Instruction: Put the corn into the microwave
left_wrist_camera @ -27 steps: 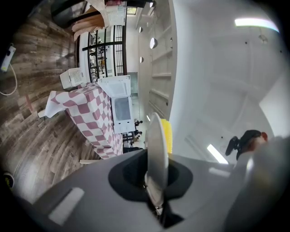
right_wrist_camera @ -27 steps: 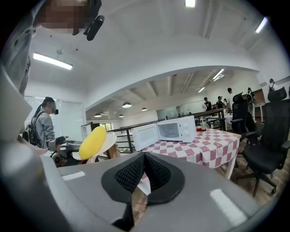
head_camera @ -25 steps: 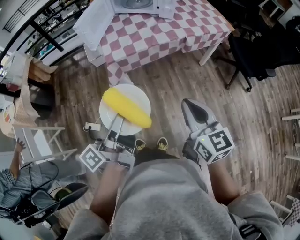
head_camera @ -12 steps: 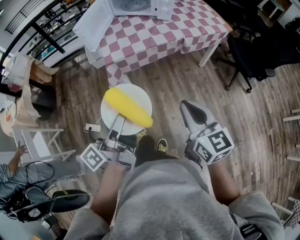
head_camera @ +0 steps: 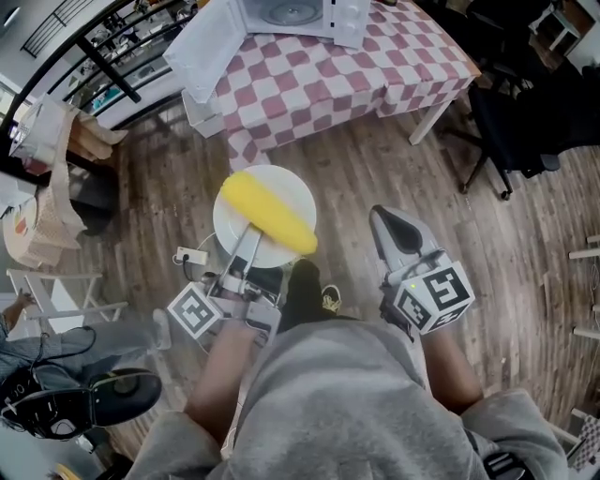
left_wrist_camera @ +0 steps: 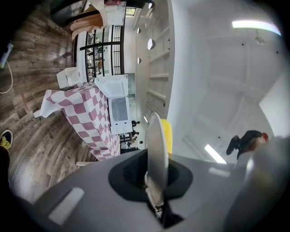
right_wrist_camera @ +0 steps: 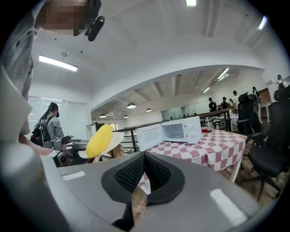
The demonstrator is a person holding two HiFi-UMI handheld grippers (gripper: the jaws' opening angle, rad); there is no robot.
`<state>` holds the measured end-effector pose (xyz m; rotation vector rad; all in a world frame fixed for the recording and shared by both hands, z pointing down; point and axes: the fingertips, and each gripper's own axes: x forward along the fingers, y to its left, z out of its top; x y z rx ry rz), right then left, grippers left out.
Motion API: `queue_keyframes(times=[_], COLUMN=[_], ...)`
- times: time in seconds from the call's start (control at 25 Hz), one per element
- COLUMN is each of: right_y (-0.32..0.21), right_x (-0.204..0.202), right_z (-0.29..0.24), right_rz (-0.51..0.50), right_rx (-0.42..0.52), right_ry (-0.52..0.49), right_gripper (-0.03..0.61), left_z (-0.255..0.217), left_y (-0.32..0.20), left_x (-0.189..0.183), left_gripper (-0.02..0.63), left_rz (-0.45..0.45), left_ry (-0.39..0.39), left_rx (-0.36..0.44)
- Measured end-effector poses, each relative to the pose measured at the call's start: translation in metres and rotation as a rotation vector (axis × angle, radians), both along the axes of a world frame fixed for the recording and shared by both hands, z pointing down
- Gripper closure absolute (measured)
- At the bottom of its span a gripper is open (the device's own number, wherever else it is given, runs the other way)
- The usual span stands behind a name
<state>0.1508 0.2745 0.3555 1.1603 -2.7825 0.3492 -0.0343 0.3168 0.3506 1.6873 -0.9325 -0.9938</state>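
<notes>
Corn (head_camera: 267,213), a single bare cob of bright, even yellow with no husk on it, lies on a round white plate (head_camera: 293,190). In the head view it runs slantwise across the plate from upper left to lower right. Its lower end reaches the plate's rim on the side nearer the right gripper (head_camera: 392,225). The cob is thick and blunt at both ends, and its kernels are too fine to make out from above.

The left gripper (head_camera: 249,239) has its jaws clamped on the near edge of the plate and carries it out in front of the person, above the wooden floor (head_camera: 375,169). In the left gripper view the plate shows edge-on as a thin pale disc pinched between the pads, with a strip of yellow cob showing past its face.

The right gripper is beside the plate and apart from it. Its jaws are drawn together with nothing between them.

The microwave (head_camera: 300,14) is white and stands on a table (head_camera: 347,75) covered with a pink and white checked cloth. Its door (head_camera: 208,47) is swung wide open to the left. It is well apart from the plate and the corn, farther ahead of the person
</notes>
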Motion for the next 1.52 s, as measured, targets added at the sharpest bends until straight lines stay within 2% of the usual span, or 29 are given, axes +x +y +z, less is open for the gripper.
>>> queue_keyframes(times=[0.4,1.04,1.52], right_y=[-0.044,-0.158,-0.199], right_x=[-0.021,-0.071,-0.098], right_z=[0.007,0.01,-0.005], right_rz=[0.001,0.005,0.023], right_rx=[-0.017,-0.029,-0.01], right_ry=[0.013,0.053,0.066], right_gripper=[0.581,0.581,0.581], left_z=[0.008,0.019,0.011], left_y=[-0.043,-0.149,-0.193], left_x=[-0.029,-0.07,-0.089], left_gripper=[0.6,0.6,0.6], left_rz=[-0.015,0.004,0.031], left_ry=[0.001,0.034,0.053], left_rx=[-0.019,-0.045,-0.041])
